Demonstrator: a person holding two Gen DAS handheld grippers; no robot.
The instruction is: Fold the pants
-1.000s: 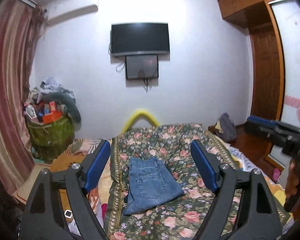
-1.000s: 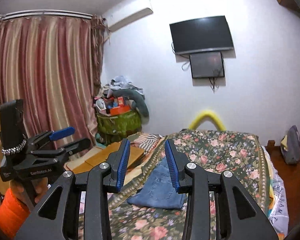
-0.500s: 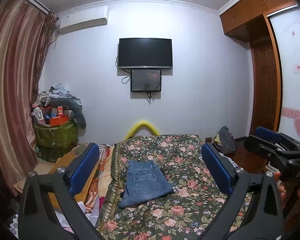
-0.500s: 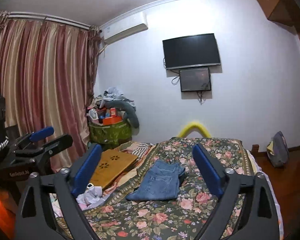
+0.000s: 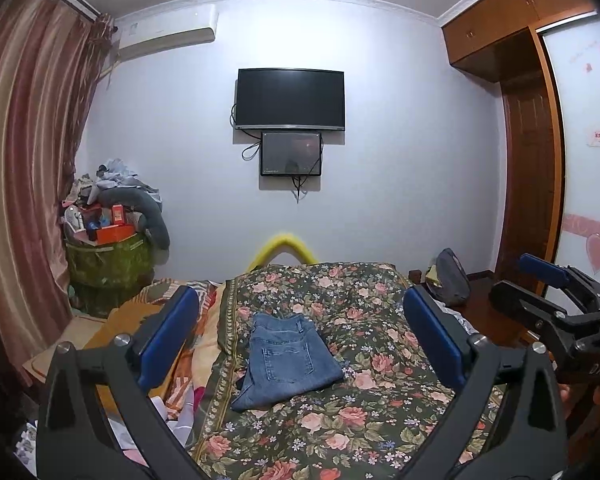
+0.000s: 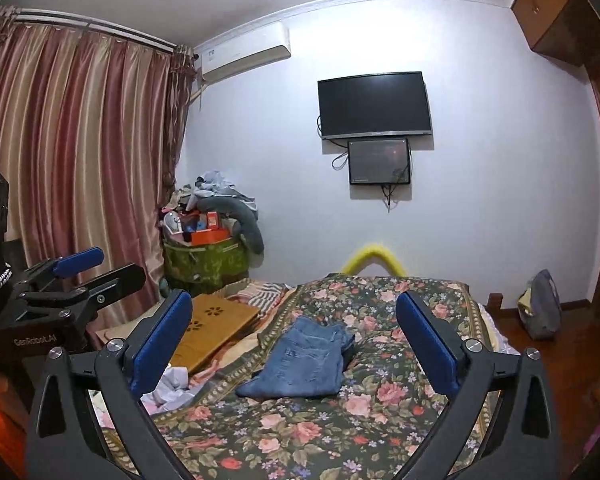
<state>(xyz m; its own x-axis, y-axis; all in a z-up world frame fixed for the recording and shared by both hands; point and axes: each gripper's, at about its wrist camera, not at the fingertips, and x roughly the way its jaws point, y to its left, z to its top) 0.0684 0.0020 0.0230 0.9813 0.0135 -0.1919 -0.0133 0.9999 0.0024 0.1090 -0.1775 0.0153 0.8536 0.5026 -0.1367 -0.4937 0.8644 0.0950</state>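
The folded jeans [image 5: 290, 358] lie on the bedspread [image 5: 364, 412], toward its left side, and nothing touches them. The left gripper [image 5: 300, 344] and the right gripper [image 6: 294, 344] are both held in front of the bed, apart from the jeans, the right one to the right of the left. Left of the bedspread a board [image 6: 214, 330] rests on the bedding, with crumpled cloth [image 6: 170, 386] in front of it. Behind the board, in the corner beside the curtain [image 6: 80, 168], stands a heaped basket [image 6: 204, 264]. On the wall behind the bed hangs a television [image 5: 290, 98], with a smaller screen [image 5: 291, 154] directly below it. A bag [image 5: 452, 282] sits on the floor right of the bed, before the wardrobe [image 5: 528, 140].
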